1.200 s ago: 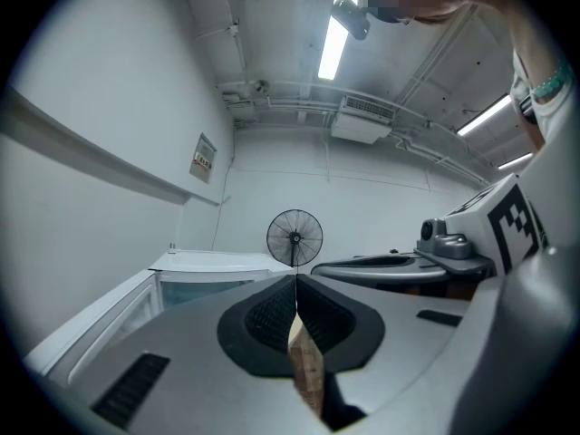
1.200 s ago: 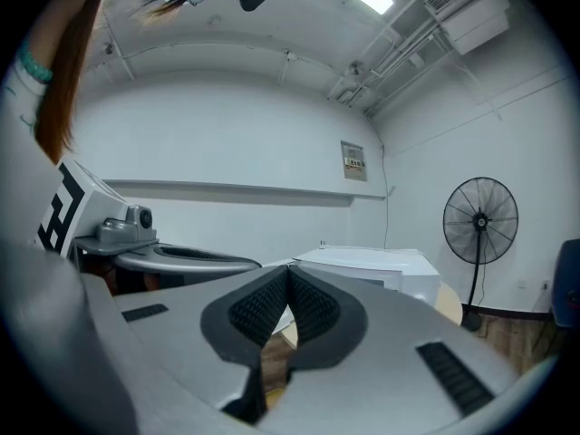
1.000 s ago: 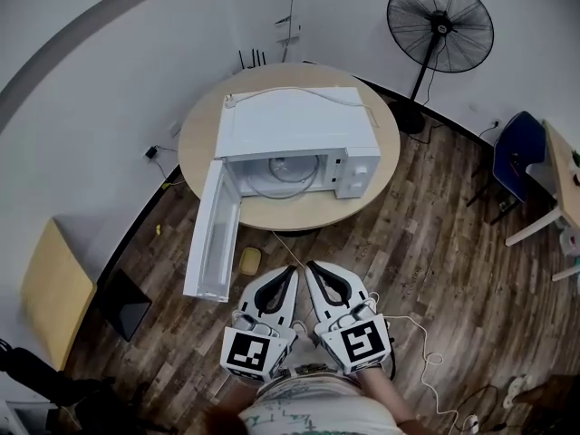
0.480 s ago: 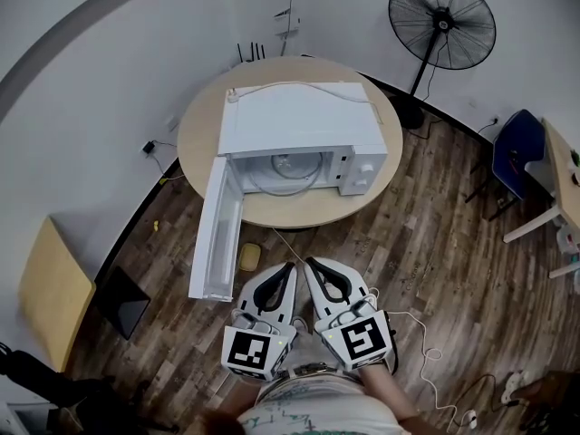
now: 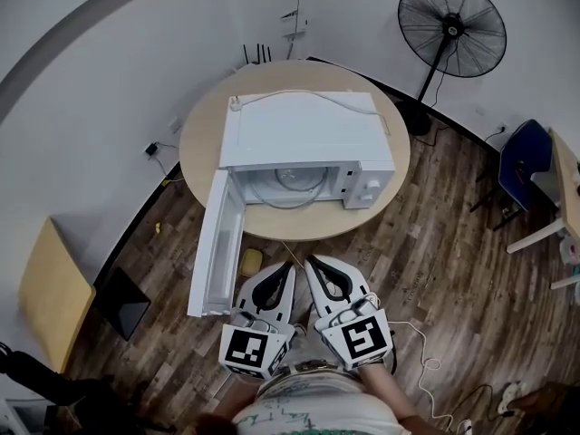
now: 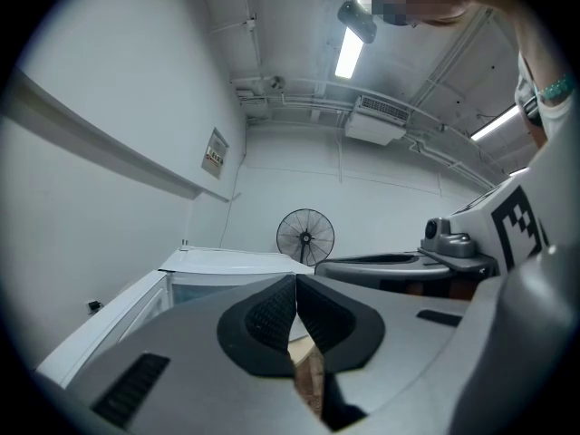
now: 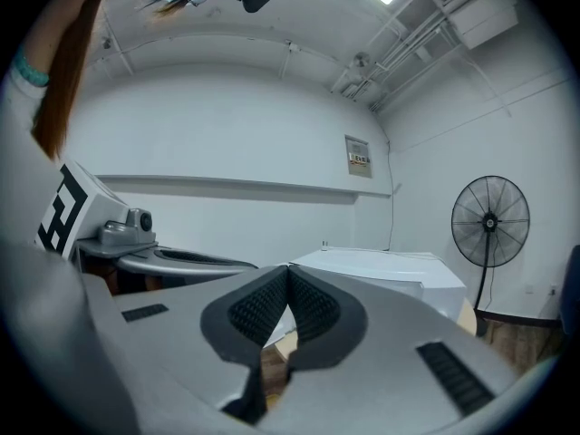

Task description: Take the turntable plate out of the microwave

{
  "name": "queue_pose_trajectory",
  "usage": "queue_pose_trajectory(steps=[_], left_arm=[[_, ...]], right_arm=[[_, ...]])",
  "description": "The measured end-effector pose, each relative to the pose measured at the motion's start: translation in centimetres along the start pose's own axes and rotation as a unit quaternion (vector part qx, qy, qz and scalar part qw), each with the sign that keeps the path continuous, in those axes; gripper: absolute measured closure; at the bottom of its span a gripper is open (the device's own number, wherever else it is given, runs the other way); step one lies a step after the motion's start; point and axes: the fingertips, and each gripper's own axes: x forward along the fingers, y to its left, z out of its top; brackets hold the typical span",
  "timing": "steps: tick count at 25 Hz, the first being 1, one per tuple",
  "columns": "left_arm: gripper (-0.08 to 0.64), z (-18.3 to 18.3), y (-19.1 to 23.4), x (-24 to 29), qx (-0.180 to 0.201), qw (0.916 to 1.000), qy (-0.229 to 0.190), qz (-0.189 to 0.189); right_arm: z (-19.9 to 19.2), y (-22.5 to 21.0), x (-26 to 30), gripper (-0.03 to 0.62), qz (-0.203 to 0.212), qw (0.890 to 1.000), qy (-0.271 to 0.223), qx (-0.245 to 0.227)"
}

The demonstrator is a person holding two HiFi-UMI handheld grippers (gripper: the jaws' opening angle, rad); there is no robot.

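A white microwave [image 5: 304,134] stands on a round wooden table [image 5: 381,208], its door [image 5: 216,243] swung open toward the near left. Inside the cavity lies the glass turntable plate [image 5: 292,181]. My left gripper [image 5: 292,265] and right gripper [image 5: 308,262] are held side by side over the floor, short of the table's near edge, both shut and empty. In the left gripper view the shut left gripper [image 6: 295,279] points at the microwave [image 6: 227,265]. In the right gripper view the shut right gripper [image 7: 288,267] has the microwave [image 7: 390,270] to its right.
A black standing fan [image 5: 450,27] is behind the table at the right. A blue chair [image 5: 524,175] and a table edge [image 5: 569,179] sit far right. A yellow board [image 5: 53,293] and a dark panel [image 5: 122,304] lie at the left. White cables [image 5: 426,356] run across the wooden floor.
Both grippers, still shut and side by side, have come nearer to the table and microwave, which sit slightly lower and larger in the head view.
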Motion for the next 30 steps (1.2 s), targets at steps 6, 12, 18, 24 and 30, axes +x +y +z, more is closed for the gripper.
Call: queue_pose_trajectory(steps=[6, 12, 18, 24, 30], left_arm=[[0.545, 0.5, 1.2, 3.7, 0.004, 1.0, 0.001, 0.0], [0.545, 1.1, 2.7, 8.0, 0.01, 0.9999, 0.01, 0.007], [0.545, 2.2, 4.1, 12.2, 0.009, 0.9998, 0.005, 0.017], [0.545, 3.6, 4.8, 15.7, 0.017, 0.9991, -0.004, 0.038], [0.545, 4.0, 5.3, 18.2, 0.018, 0.9982, -0.009, 0.057]], right_arm=[[0.0, -2.8, 2.6, 0.601, 0.005, 1.0, -0.003, 0.009], [0.2, -6.8, 5.7, 0.601, 0.004, 1.0, -0.007, 0.012], [0.5, -10.1, 8.4, 0.601, 0.019, 1.0, -0.003, 0.015], [1.5, -13.3, 10.3, 0.601, 0.038, 0.999, -0.011, 0.005], [1.6, -15.2, 11.7, 0.601, 0.061, 0.998, -0.015, -0.009]])
